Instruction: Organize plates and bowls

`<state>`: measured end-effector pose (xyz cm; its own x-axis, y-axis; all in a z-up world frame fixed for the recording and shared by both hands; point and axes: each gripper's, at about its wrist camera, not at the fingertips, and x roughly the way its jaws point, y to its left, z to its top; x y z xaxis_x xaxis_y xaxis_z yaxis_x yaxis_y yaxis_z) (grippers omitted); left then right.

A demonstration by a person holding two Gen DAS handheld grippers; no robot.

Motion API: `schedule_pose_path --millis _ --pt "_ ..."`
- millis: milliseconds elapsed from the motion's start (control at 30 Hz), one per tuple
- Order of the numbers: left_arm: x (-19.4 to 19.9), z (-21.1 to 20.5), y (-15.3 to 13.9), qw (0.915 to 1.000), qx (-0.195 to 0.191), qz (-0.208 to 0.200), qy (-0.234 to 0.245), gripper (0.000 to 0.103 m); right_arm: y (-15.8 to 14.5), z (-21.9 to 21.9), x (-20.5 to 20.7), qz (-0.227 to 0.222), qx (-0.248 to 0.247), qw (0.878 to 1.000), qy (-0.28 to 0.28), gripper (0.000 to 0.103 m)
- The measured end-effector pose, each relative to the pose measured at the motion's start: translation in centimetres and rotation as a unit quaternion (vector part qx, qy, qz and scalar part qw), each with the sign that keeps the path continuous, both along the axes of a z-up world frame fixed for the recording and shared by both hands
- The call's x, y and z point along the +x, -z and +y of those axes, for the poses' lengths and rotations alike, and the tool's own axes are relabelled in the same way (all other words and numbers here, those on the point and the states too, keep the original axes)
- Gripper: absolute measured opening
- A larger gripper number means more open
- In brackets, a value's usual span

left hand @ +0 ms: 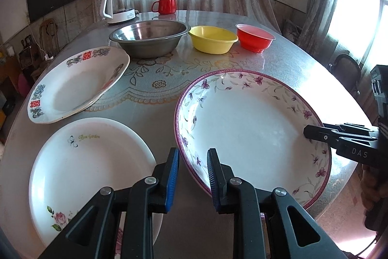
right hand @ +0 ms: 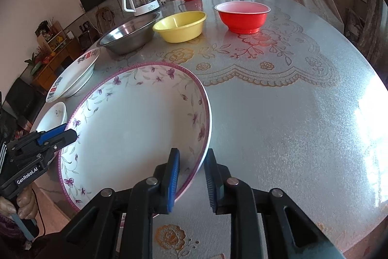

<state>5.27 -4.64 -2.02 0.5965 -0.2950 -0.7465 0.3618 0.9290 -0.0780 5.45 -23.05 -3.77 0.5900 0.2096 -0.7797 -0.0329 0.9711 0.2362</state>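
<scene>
While both claws pinch opposite rims of one dish, the sorting of crockery on a patterned desk sits at its lifting step. Far left, a white plate marked with red characters and a rose-printed plate lie near each other. Just right of them, the left claw is clenched on the near-left rim of the large purple-flowered plate, one pad inside the lip, one outside. That plate appears raised and tilted above the desk, though whether its underside is clear cannot be told. On its right rim the right claw grips likewise. Beyond, from left to right, stand a steel bowl, a yellow bowl and a red bowl.

The flowered plate looks glazed ceramic: stiff, weighty, slick and breakable. Its upturned rim seems the only purchase, so two opposed holds, kept level, suit it best.
</scene>
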Motion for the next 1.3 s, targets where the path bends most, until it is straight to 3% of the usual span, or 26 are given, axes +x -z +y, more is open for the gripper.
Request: schedule_pose_path --millis 267,500,800,967,1300 --pt "-1.0 1.7 -0.3 0.9991 -0.039 0.006 -0.013 0.024 -0.2 0.4 0.1 0.011 -0.014 1.0 0.012 0.024" --pt "-1.4 2.0 -1.2 0.9987 -0.047 -0.005 -0.018 0.027 -0.6 0.8 0.3 0.009 -0.035 0.999 0.022 0.024" --pt "-0.9 3.4 -2.0 0.9972 -0.018 -0.015 -0.071 0.029 -2.7 0.5 0.6 -0.039 -0.048 0.996 0.06 0.029" --pt "-0.6 4.4 -1.8 0.9954 -0.008 -0.015 -0.094 0.034 -3.3 1.7 1.5 -0.048 -0.023 0.998 0.041 0.036" --pt "0.4 8.6 -1.9 0.9882 -0.012 -0.018 -0.151 0.037 -3.5 7.4 5.0 -0.04 0.032 0.998 -0.048 0.039"
